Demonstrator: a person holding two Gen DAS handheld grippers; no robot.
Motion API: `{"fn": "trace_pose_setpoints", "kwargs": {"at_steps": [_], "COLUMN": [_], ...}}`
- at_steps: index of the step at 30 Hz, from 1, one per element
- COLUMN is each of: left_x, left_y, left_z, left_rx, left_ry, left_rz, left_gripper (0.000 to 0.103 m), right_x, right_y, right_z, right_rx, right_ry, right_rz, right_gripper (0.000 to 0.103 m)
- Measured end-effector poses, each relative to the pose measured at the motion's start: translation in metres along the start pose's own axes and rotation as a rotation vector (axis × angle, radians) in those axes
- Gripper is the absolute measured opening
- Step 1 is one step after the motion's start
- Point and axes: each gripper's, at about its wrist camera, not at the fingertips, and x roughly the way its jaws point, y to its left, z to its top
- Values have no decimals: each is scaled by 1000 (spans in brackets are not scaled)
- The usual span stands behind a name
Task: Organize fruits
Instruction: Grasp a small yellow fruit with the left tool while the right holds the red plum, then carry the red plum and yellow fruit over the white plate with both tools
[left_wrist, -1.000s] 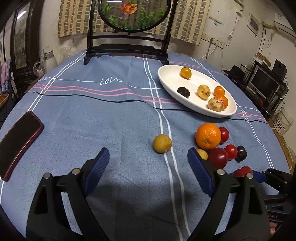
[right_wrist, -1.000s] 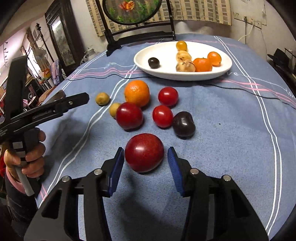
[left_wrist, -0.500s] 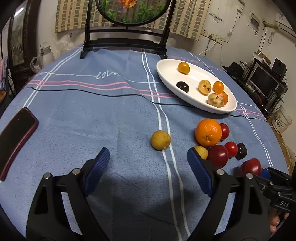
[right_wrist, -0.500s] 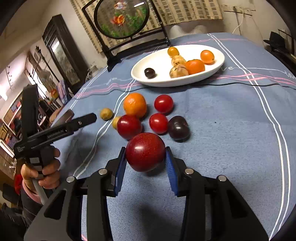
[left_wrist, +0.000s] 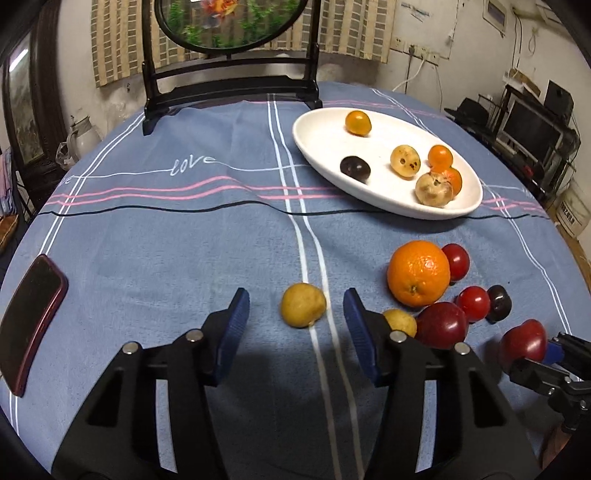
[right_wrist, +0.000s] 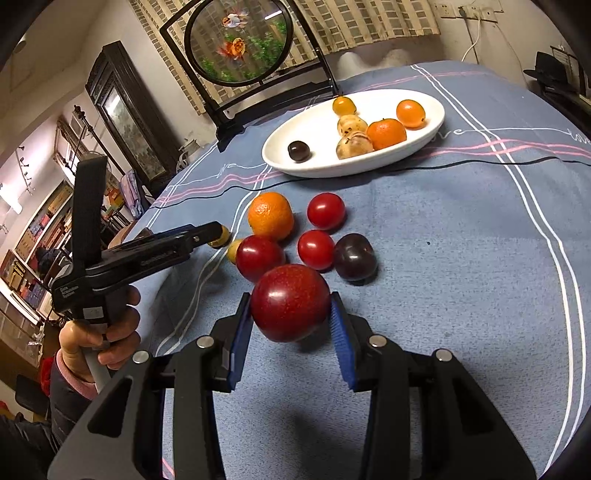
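Observation:
A small yellow fruit lies on the blue tablecloth between the fingers of my left gripper. Its jaws are closing, and the pads stand apart from the fruit on both sides. My right gripper is shut on a large red plum and holds it just above the cloth; the plum also shows at the right edge of the left wrist view. The white oval plate at the far right holds several small fruits. An orange, red tomatoes, a dark plum and another yellow fruit sit clustered in front of it.
A dark red phone lies near the left edge of the table. A black stand with a round fish picture is at the back. A person's hand holds the left gripper's handle. Shelves and furniture surround the round table.
The left gripper has moved forward so that the yellow fruit now sits between its fingers, and its jaws have narrowed. The right gripper closed on the red plum and raised it off the cloth.

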Motion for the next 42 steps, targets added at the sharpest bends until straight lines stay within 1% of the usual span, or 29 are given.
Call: {"fn": "trace_pose_setpoints", "kwargs": {"at_steps": [3,7,11,14,19,24,29,32,36,42], "left_x": [4,10,14,21,20,19,19,17,11,6], "left_y": [1,-4,-7,-3,-4,0,-1,-1,-3,-2], "left_z": [2,3,3,3,3,2,2,2,2,1], "left_rx": [-4,16,29,14,15,-2,-2,-2,1,-10], "left_ry": [8,24,38,73,69,61,64,54,26,19], "left_rz": [5,27,25,20,21,4,2,-4,-10,-62], "left_gripper": [52,51,47,45,44,34,34,28,28,28], "right_x": [1,1,1,2,1,2,2,2,1,0], "right_y": [-1,-2,-3,-2,-2,-2,-3,-3,-4,-3], "right_z": [0,1,0,0,0,1,1,1,0,1], "right_rx": [5,11,14,15,16,15,18,19,20,12], "right_ry": [4,9,9,14,15,20,18,16,8,0], "right_rz": [4,4,7,7,8,3,1,0,-5,8], "right_gripper": [41,41,41,41,41,41,41,41,41,41]}}
